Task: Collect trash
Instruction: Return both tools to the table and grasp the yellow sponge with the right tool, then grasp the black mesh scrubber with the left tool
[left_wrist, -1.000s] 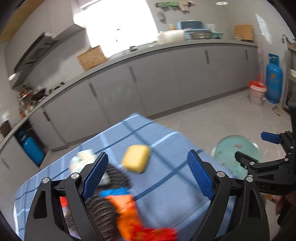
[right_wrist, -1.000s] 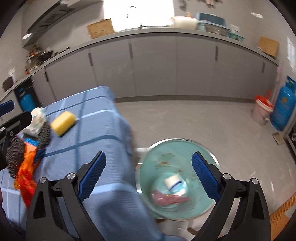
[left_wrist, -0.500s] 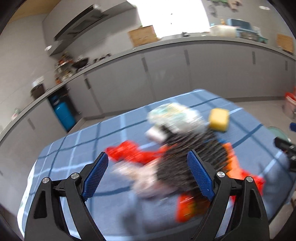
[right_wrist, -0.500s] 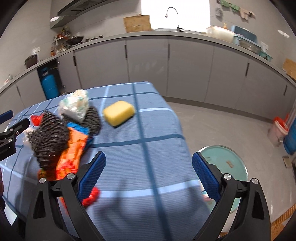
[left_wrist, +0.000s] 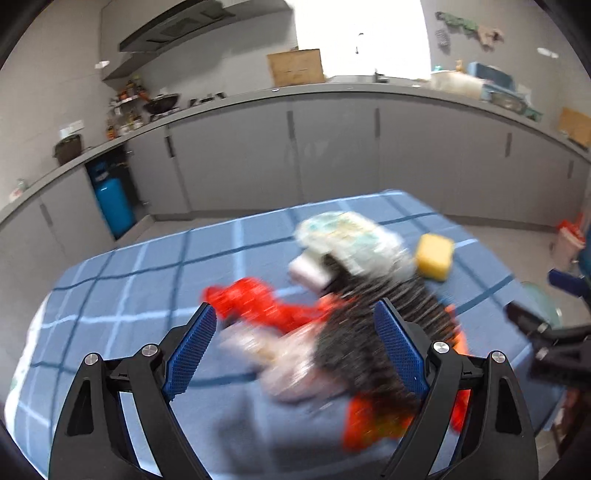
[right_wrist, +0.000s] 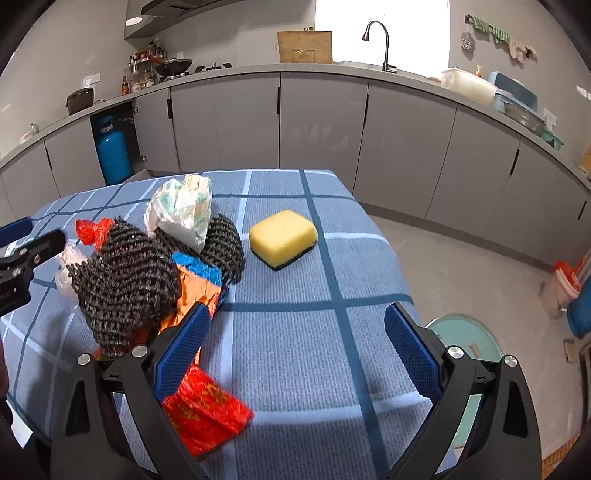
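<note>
A heap of trash lies on the blue checked tablecloth (right_wrist: 295, 332): a dark knitted cloth (right_wrist: 125, 284), a white plastic bag (right_wrist: 181, 214), orange and blue wrappers (right_wrist: 195, 284), a red bag (right_wrist: 203, 410) and a clear wrapper (right_wrist: 68, 266). A yellow sponge (right_wrist: 282, 236) sits beside it. My right gripper (right_wrist: 295, 354) is open and empty, over the table's near part. My left gripper (left_wrist: 295, 350) is open and empty, just above the blurred heap (left_wrist: 351, 332); the red scrap (left_wrist: 251, 302) lies between its fingers.
A teal trash bin (right_wrist: 465, 343) stands on the floor right of the table. Grey kitchen cabinets (right_wrist: 317, 118) run behind, with a blue gas cylinder (right_wrist: 112, 155) at left and a red-rimmed bucket (right_wrist: 563, 284) at right.
Both grippers swung left from the trash bin back over the table. The left gripper has moved over the trash heap; the right now faces the sponge and heap. Both stayed open.
</note>
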